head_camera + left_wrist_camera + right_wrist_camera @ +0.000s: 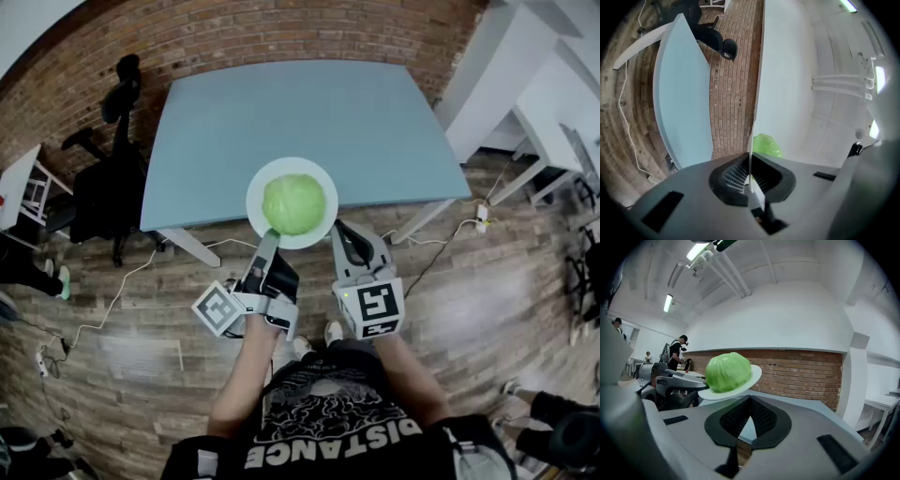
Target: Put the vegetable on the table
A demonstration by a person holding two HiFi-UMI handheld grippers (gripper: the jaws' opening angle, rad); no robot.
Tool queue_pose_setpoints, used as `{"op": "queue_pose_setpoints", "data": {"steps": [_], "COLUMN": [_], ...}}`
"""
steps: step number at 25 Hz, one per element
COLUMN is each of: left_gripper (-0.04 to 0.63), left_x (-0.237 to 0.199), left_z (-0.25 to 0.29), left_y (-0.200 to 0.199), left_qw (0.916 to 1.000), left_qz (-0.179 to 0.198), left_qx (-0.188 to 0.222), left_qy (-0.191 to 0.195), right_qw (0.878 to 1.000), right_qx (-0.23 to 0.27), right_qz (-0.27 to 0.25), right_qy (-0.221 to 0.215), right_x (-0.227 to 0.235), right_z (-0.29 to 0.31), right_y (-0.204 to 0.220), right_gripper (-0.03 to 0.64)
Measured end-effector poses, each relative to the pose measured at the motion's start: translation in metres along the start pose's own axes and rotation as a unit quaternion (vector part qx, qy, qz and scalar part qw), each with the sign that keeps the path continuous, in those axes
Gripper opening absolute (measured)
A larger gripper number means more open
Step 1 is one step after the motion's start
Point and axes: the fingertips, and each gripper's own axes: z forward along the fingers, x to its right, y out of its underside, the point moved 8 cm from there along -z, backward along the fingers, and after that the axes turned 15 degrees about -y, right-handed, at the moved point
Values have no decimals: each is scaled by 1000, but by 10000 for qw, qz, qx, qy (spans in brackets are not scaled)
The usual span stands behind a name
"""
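Left gripper [270, 242]: jaws clamped on the near rim of the white plate [258, 187], which holds the cabbage [293, 204] aloft over the table [281, 103] edge. Right gripper [343, 236]: jaws together, empty, just beside the plate. I judge the carry under way; next I must lower the plate level onto the table

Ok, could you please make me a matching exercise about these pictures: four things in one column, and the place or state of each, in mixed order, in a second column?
Things:
1. round green cabbage
2. round white plate
3. light blue rectangular table
4. right gripper

Places or states:
A. jaws together, nothing between them
B. stands by the red brick wall
C. lies on the plate
D. rim clamped between the jaws of the left gripper

Pairs: 1-C, 2-D, 3-B, 4-A.
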Motion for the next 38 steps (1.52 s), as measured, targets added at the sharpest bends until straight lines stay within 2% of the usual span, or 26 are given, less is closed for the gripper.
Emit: {"op": "queue_pose_setpoints", "data": {"steps": [21, 31, 38], "left_gripper": [9, 9, 9], "left_x": [-2, -13, -17], "left_z": [5, 54, 116], "left_y": [2, -6, -35], "left_qw": [9999, 9998, 9992], "left_qz": [-11, -86, -174], "left_qx": [-124, -123, -30], "left_qy": [45, -103, -350], "right_qw": [9996, 9998, 9996], "right_qx": [221, 149, 81], "right_qz": [-42, 66, 269], "right_qy": [157, 76, -64], "right_x": [4, 46, 98], "right_z": [0, 29, 83], "right_y": [8, 18, 14], "right_gripper": [9, 9, 9]}}
